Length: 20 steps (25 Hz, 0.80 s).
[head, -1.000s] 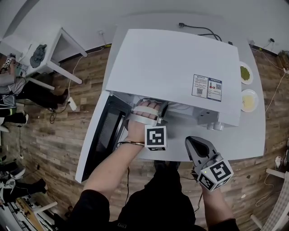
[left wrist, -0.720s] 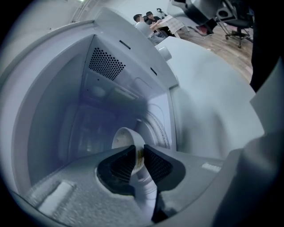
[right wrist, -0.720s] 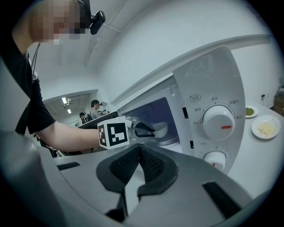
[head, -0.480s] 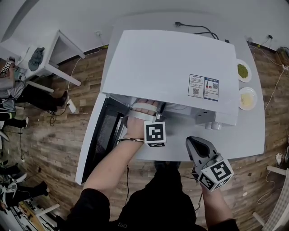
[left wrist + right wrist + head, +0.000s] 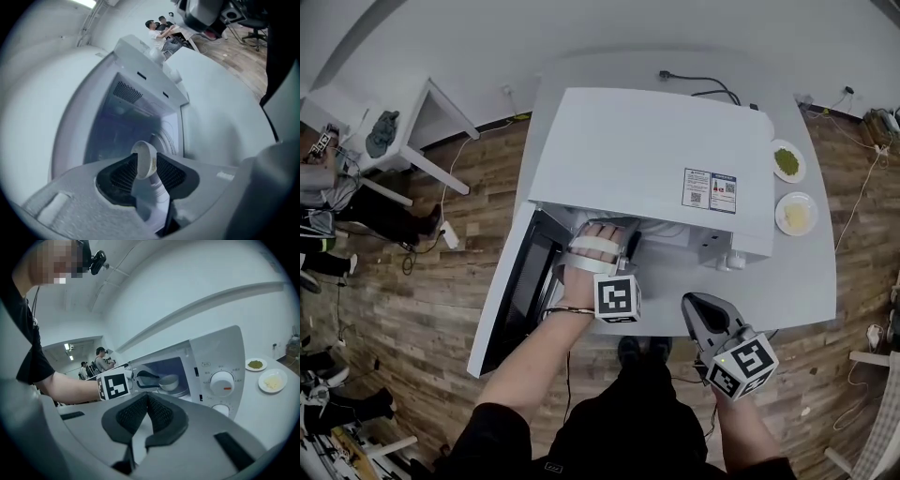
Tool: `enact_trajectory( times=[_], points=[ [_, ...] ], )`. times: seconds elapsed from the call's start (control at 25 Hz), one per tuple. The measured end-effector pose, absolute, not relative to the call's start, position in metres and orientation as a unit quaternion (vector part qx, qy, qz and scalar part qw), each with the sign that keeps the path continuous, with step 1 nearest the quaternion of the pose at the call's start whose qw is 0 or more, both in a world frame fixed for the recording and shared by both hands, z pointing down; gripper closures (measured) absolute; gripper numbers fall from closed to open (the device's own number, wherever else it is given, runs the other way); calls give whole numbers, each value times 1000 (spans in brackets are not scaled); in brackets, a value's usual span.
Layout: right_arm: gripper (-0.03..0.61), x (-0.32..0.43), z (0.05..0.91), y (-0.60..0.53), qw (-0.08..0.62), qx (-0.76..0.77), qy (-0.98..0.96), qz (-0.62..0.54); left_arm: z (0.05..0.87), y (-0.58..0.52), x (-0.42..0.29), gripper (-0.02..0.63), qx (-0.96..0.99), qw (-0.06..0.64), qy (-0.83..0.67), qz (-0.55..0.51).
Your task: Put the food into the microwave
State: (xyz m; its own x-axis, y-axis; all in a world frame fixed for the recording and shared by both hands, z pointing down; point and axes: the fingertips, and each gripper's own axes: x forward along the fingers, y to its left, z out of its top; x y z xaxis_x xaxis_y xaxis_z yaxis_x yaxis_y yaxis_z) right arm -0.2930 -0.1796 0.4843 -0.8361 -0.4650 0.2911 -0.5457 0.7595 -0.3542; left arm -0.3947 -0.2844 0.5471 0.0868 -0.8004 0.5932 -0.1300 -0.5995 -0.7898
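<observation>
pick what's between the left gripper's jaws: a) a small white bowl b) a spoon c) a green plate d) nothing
A: the left gripper view shows a small white bowl between the jaws of the left gripper, which have just been opening.

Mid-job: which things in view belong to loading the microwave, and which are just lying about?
In the job: white bowl, inside the microwave; the microwave's open door.

Lying about: plate of green food and plate of yellow food, on the table beside the microwave; white side table further off.
</observation>
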Motion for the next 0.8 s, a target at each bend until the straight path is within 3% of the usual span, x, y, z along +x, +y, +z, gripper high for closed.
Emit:
enact_trajectory(
  times=[0.32,0.8],
  points=[
    [565,-291,434,-154,92,289,-934,189,469,-210,-366,494,-742,257,399,-474],
    [565,-288,373,-98,69,282,-946,144,342,-102,-361,560,-842,109,481,-218]
  ],
)
